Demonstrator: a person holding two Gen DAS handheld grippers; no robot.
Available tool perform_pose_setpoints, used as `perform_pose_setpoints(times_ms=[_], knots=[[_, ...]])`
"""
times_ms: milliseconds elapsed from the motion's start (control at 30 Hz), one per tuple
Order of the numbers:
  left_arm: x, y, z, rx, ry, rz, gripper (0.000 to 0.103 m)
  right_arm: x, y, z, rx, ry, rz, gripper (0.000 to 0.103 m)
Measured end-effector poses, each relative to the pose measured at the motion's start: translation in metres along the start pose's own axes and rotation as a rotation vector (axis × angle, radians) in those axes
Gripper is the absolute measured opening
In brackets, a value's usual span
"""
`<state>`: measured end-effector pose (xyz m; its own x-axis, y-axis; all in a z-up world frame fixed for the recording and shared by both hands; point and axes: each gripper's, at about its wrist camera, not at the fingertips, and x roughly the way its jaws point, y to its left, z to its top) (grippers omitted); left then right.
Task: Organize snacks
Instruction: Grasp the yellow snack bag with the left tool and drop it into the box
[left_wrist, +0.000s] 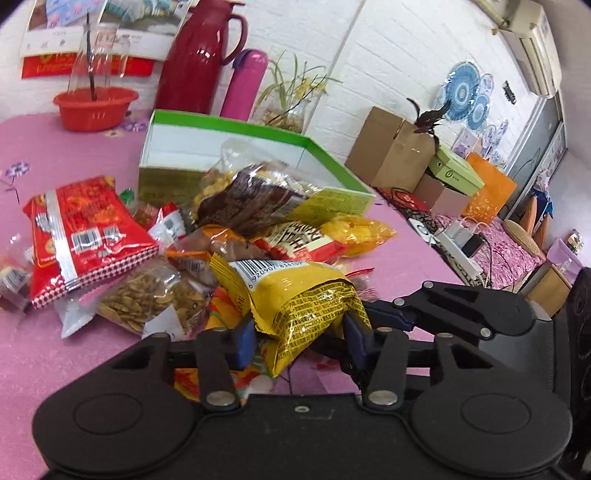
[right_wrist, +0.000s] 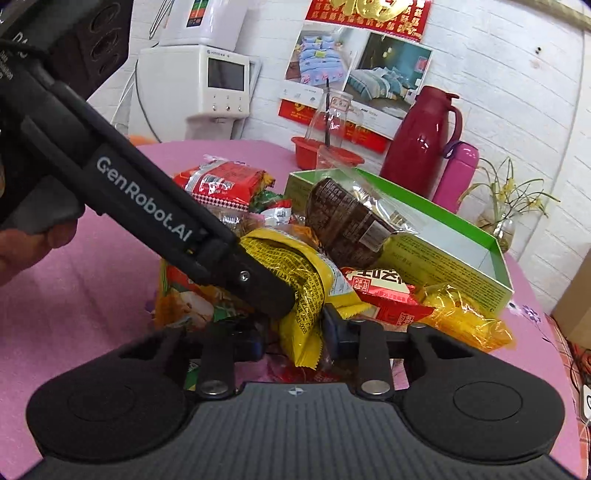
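Note:
A pile of snack packets lies on the pink table in front of a green-rimmed open box (left_wrist: 229, 129), also in the right wrist view (right_wrist: 461, 229). A yellow packet (left_wrist: 299, 299) sits between the blue pads of my left gripper (left_wrist: 299, 341), which is closed on its lower end. In the right wrist view the same yellow packet (right_wrist: 306, 291) hangs between the pads of my right gripper (right_wrist: 293, 341); whether those pads press it I cannot tell. The left gripper's black arm (right_wrist: 147, 218) crosses that view. A brown packet (right_wrist: 343, 221) leans on the box's edge.
A red packet (left_wrist: 85, 236), a clear seed bag (left_wrist: 147, 299) and orange-yellow packets (left_wrist: 362, 230) lie in the pile. A red basin (left_wrist: 94, 107), a dark red jug (left_wrist: 201, 55) and a pink flask (left_wrist: 245, 83) stand behind the box. Cardboard boxes (left_wrist: 391, 147) sit off the table.

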<state>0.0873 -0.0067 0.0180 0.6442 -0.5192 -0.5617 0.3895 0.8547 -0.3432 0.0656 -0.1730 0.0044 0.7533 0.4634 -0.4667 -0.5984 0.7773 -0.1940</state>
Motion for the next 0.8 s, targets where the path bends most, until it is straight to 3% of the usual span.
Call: perform_pose_setpoints(times_ms=[100, 267, 500, 533, 800], knots=[[-0.016, -0.011, 0.005, 0.031, -0.048, -0.004, 0.013, -0.015, -0.002, 0.003, 0.027, -0.034, -0.009, 0.042], [-0.033, -0.024, 0.031, 0.096, -0.122, -0.012, 0.013, -0.029, -0.010, 0.022, 0.036, -0.119, -0.050, 0.041], [-0.016, -0.021, 0.083, 0.167, -0.195, -0.005, 0.009, -0.008, -0.042, 0.055, 0.083, -0.196, -0.091, 0.041], [-0.012, -0.017, 0.091, 0.171, -0.197, -0.008, 0.002, -0.003, -0.047, 0.061, 0.094, -0.200, -0.093, 0.041], [0.034, 0.036, 0.135, 0.100, -0.127, -0.071, 0.004, 0.042, -0.075, 0.085, 0.158, -0.178, -0.120, 0.038]])
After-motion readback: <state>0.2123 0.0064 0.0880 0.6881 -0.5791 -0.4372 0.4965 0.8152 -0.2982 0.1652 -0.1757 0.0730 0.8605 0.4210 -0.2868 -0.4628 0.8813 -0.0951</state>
